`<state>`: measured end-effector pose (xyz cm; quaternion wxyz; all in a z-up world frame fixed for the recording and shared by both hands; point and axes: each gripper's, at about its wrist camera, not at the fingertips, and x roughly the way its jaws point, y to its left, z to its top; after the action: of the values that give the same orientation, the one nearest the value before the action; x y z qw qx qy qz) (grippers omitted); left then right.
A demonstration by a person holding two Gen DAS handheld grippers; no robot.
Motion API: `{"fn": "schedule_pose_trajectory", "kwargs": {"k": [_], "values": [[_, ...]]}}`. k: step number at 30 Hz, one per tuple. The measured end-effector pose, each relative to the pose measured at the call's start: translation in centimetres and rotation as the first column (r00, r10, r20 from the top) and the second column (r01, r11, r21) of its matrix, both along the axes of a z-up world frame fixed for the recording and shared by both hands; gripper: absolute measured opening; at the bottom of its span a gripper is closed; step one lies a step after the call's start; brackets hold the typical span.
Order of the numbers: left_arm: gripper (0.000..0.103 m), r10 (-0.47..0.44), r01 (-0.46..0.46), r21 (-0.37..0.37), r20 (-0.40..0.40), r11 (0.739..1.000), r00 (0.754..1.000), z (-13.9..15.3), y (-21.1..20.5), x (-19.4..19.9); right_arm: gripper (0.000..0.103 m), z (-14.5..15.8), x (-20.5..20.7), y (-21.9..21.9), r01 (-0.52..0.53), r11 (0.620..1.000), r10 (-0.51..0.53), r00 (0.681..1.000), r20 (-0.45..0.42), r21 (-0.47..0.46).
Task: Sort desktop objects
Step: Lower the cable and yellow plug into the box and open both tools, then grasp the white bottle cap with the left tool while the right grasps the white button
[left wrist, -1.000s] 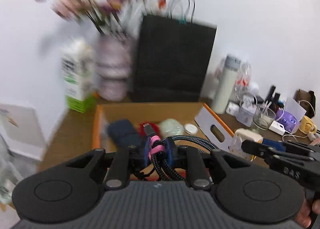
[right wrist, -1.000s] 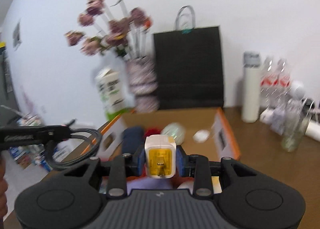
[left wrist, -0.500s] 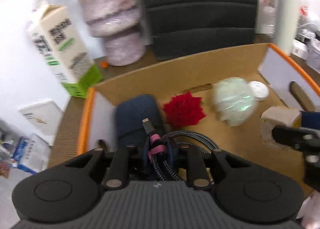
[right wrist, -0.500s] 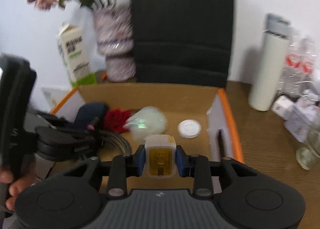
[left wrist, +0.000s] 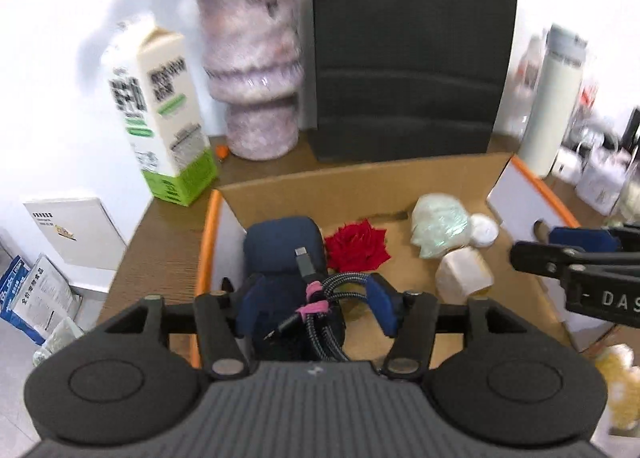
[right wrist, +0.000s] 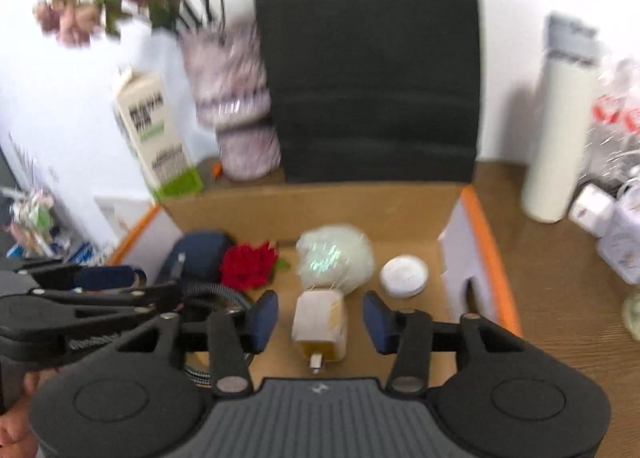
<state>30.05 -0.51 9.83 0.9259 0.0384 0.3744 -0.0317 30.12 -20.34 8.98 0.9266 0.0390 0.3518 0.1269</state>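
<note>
Both grippers hang over an open cardboard box (left wrist: 360, 182) with orange-edged flaps. My left gripper (left wrist: 318, 304) is open; the coiled braided cable (left wrist: 328, 306) with a pink tie lies between its spread pads, over a dark blue pouch (left wrist: 284, 242). My right gripper (right wrist: 320, 318) is open; the white and yellow charger (right wrist: 320, 324) lies on the box floor between its pads, also in the left wrist view (left wrist: 464, 278). In the box are a red flower (left wrist: 356, 246), a pale wrapped ball (right wrist: 336, 258) and a white round lid (right wrist: 404, 276).
Behind the box stand a black paper bag (left wrist: 412, 50), a pink vase with flowers (left wrist: 252, 70) and a milk carton (left wrist: 160, 114). A white flask (right wrist: 560, 122) and small clutter stand on the wooden desk (right wrist: 560, 298) to the right.
Both grippers have come down over the box and opened. The right one has let go of the charger, which now lies in the box. The cable sits loose between the left pads.
</note>
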Motion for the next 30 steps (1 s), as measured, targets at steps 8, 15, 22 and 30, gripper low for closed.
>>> {"fn": "schedule_pose_trajectory", "kwargs": {"k": [8,15,22,30], "values": [[0.080,0.004,0.007,-0.078,0.135,0.997,0.991,0.5,1.0,-10.6,0.051,0.8,-9.8,-1.2,0.001,0.999,0.003,0.995,0.104,-0.040],[0.089,-0.009,0.033,-0.140,0.167,0.990,0.986,-4.8,1.3,-21.2,0.063,-3.5,-21.7,-0.6,-0.041,0.999,0.046,0.977,0.208,-0.030],[0.091,-0.020,0.043,-0.134,0.173,0.990,0.985,-8.2,0.8,-29.0,0.063,-6.5,-30.5,0.2,-0.042,0.991,0.078,0.952,0.296,-0.126],[0.092,-0.037,0.056,-0.100,0.181,0.993,0.983,-8.2,0.1,-28.6,0.063,-6.8,-31.8,-1.2,0.031,0.990,0.013,0.951,0.309,-0.136]]}}
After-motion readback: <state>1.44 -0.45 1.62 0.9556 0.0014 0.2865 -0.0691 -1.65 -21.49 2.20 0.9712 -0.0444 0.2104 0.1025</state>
